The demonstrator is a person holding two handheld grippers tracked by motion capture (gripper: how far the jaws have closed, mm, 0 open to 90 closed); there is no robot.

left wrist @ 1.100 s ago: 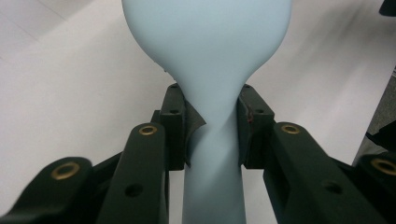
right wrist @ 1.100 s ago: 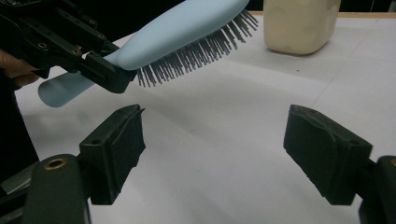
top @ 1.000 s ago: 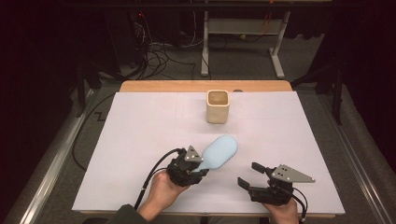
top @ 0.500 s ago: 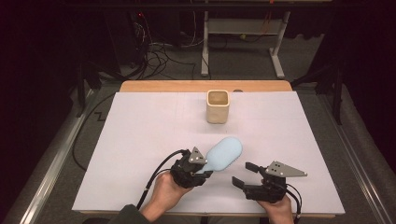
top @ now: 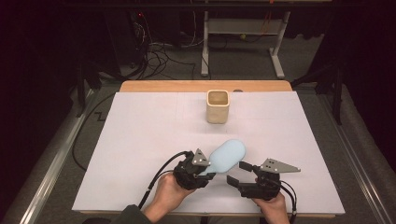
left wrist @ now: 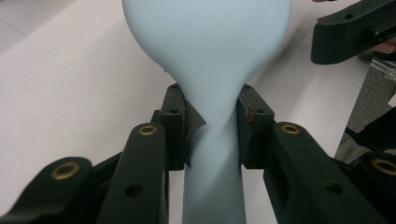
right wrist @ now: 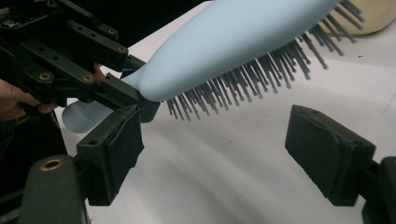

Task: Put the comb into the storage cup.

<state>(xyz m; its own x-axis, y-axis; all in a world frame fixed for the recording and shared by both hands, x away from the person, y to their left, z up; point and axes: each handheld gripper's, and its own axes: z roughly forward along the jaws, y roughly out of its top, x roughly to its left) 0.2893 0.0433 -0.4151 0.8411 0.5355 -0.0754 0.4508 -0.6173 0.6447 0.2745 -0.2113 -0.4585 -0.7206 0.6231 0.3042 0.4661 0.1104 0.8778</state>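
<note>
A pale blue hairbrush (top: 227, 154) is held off the white table, its head pointing away from the person and its grey bristles (right wrist: 261, 70) facing down and to the right. My left gripper (top: 205, 169) is shut on the brush's narrow neck (left wrist: 211, 100), with a pad pressing on each side. My right gripper (top: 238, 172) stands open just right of the brush, its jaws pointing left. In the right gripper view those open jaws (right wrist: 215, 154) sit below the bristles, with nothing between them. The left gripper (right wrist: 135, 95) shows there at the brush's neck.
A beige square cup (top: 217, 106) stands upright at the back centre of the white table sheet (top: 140, 130). A wooden edge (top: 205, 86) runs along the far side. Cables and a metal stand lie on the dark floor beyond.
My right gripper has edged left, closer to the brush. The left gripper and the brush have barely shifted.
</note>
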